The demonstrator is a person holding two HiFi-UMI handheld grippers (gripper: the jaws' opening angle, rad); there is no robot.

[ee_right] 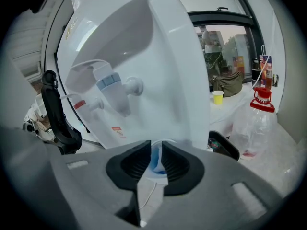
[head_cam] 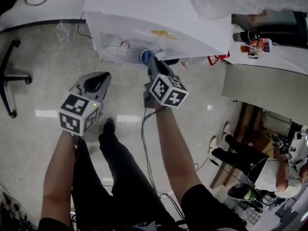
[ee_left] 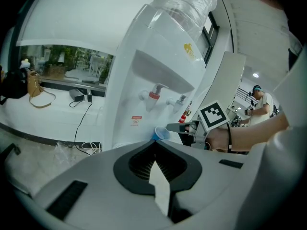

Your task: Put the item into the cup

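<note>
A small blue cup is held at its rim by my right gripper, just in front of the white water dispenser. In the right gripper view the cup sits pinched between the pads, below the blue tap and to the right of the red tap. My left gripper hangs to the left of the cup, shut with nothing in it. From the left gripper view the cup and the right gripper show beneath the dispenser's taps.
An office chair base stands at far left. Cables trail over the pale floor. A counter with small items lies to the right, and a person sits at lower right. A clear bottle and a yellow cup stand beside the dispenser.
</note>
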